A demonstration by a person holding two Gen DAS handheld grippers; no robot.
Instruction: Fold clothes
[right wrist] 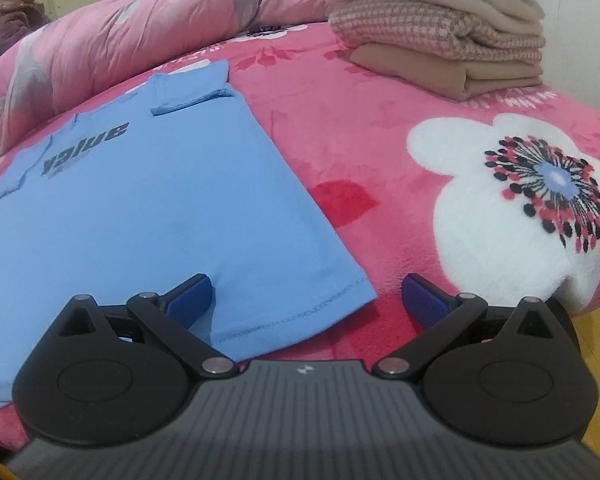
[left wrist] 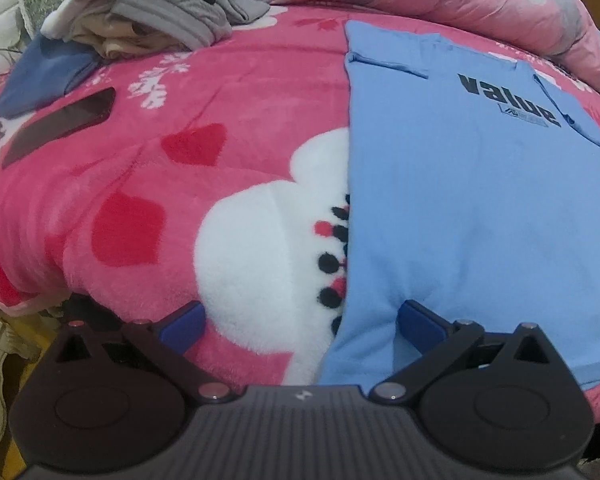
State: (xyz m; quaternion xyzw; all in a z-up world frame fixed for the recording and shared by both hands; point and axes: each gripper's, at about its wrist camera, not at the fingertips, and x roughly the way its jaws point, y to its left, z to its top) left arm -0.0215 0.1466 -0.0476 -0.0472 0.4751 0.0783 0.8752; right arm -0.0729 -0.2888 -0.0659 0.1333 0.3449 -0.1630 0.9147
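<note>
Left wrist view: we look along the left gripper (left wrist: 300, 322), its jaws spread wide and holding nothing, astride the near left corner of the shirt's hem.
Right wrist view: we see the right gripper (right wrist: 306, 300) likewise spread wide and empty, bracketing the near right corner of the hem.
Blue T-shirt (left wrist: 472, 184): it lies flat on the pink blanket (left wrist: 140, 168), hem toward us, collar and black lettering at the far end.
Sleeves: we read both as already turned inward onto the body, since the left sleeve (left wrist: 392, 54) and the right sleeve (right wrist: 192, 88) each lie over the chest and the side edges run straight.
Done so far: we judge the sleeve and side folds complete, leaving a long narrow panel.
Left to do: we judge the lengthwise fold is not yet made; the hem has not been lifted toward the collar.
Step in hand: we take it to be pinching both hem corners; neither corner is yet gripped.
Folded stack (right wrist: 440, 28): finished items sit well apart on the far right of the bed, a likely destination.
Unfolded pile (left wrist: 152, 12): crumpled garments remain at the far left, so we judge more clothes are waiting.
Dark flat object (left wrist: 60, 124): it lies on the blanket, left of the shirt; we cannot tell what it is.
Bystander: a person (right wrist: 16, 8) sits beyond the rolled quilt (right wrist: 140, 20), clear of the work.
</note>
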